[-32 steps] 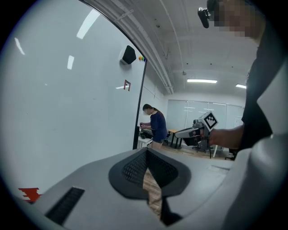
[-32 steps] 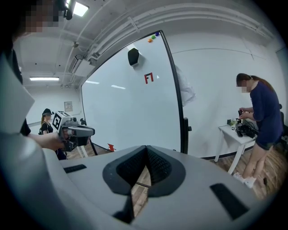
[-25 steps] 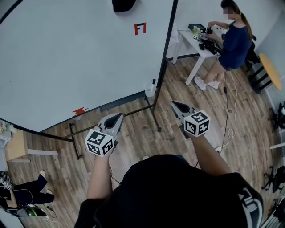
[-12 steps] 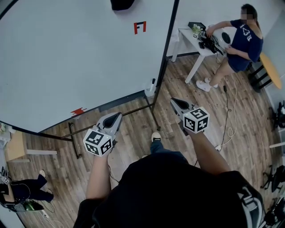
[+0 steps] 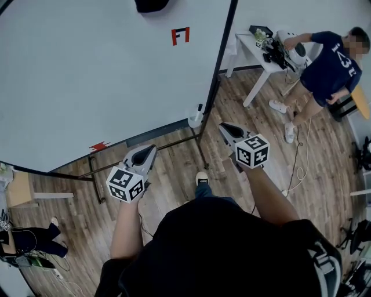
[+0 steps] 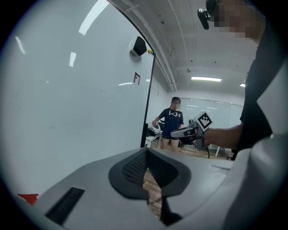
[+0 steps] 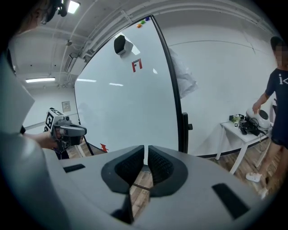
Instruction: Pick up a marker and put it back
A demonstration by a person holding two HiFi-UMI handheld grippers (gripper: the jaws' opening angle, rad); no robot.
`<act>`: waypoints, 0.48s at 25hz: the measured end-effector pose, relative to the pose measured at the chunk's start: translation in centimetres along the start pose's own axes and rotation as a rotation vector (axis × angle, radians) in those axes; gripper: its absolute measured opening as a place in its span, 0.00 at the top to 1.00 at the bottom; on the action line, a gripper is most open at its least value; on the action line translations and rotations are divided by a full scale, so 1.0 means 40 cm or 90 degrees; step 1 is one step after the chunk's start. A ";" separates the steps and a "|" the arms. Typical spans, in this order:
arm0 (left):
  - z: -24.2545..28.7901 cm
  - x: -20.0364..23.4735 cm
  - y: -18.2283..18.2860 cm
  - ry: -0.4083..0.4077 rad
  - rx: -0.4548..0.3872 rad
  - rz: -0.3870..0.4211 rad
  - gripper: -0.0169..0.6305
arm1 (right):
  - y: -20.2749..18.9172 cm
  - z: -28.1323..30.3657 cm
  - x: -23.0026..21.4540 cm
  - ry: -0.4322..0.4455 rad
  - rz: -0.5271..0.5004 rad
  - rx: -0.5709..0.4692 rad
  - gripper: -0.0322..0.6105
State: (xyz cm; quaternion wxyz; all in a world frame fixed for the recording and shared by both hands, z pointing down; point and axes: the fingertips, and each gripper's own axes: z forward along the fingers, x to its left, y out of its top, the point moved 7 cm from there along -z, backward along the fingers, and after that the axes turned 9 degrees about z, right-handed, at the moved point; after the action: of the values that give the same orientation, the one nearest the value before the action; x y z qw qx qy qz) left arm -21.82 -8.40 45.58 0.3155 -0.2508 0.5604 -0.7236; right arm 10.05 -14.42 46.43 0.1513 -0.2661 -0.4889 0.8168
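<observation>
marker [image 5: 199,108] half hidden in its cup [image 5: 196,120]; black thing [image 5: 151,4] cut off

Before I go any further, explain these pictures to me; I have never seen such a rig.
There is no robot here. A person holds a two-fingered hand tool in each hand: the left gripper and the right gripper. The head view looks down from a camera on that person's head. The other two views come from a camera on each gripper, looking along its fingers. Both pairs of fingers are closed and hold nothing. Ahead stands a whiteboard on a wooden floor. A small white cup by its frame holds what looks like a marker. Another person works at a white table.
</observation>
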 end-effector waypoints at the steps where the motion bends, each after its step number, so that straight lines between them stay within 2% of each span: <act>1: 0.007 0.005 -0.003 0.002 0.004 -0.001 0.95 | 0.001 0.010 -0.010 0.000 0.002 0.003 0.92; 12: 0.081 0.043 -0.025 0.015 0.042 -0.022 0.95 | -0.010 0.140 -0.119 0.004 0.017 0.050 0.90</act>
State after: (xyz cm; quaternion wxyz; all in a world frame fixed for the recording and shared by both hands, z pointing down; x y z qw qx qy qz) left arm -20.82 -11.61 47.35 0.3044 -0.2418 0.5355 -0.7497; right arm 10.64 -20.65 50.28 0.1525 -0.2688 -0.4526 0.8364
